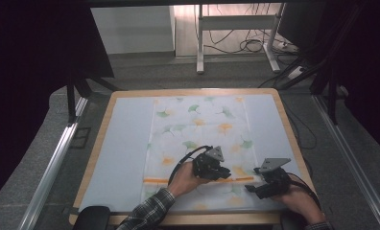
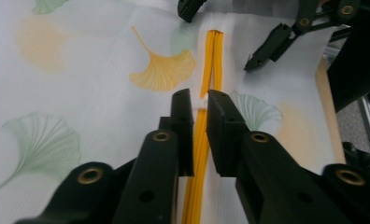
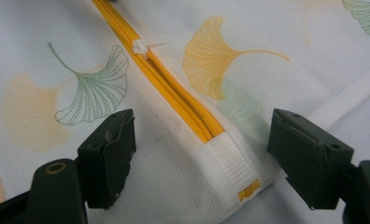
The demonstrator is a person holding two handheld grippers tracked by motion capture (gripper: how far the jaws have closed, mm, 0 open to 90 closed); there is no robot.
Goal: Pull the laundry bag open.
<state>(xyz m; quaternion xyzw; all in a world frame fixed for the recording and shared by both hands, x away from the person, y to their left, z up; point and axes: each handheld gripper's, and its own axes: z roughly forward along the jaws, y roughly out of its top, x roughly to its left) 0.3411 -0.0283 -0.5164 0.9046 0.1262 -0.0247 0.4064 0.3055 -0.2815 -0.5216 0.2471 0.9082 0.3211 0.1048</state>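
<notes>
A white mesh bag (image 1: pixel 197 124) printed with ginkgo leaves lies flat on the table, its orange zipper (image 1: pixel 154 180) running across near the front. My left gripper (image 1: pixel 228 173) points along the zipper (image 2: pixel 197 154), jaws a narrow gap apart, and the white zipper pull (image 2: pixel 202 103) sits at their tips without being pressed. My right gripper (image 1: pixel 253 179) faces it from the right and stands wide open over the zipper's closed end (image 3: pixel 209 130). In the right gripper view (image 3: pixel 202 123) the pull (image 3: pixel 145 45) lies loose on the zipper. The right gripper (image 2: pixel 216 39) also shows ahead in the left gripper view.
The bag rests on a pale blue mat (image 1: pixel 121 143) on a wooden-rimmed table (image 1: pixel 96 153). A metal rail (image 1: pixel 53 163) runs along the left, and desk legs with cables (image 1: pixel 236 43) stand beyond the far edge.
</notes>
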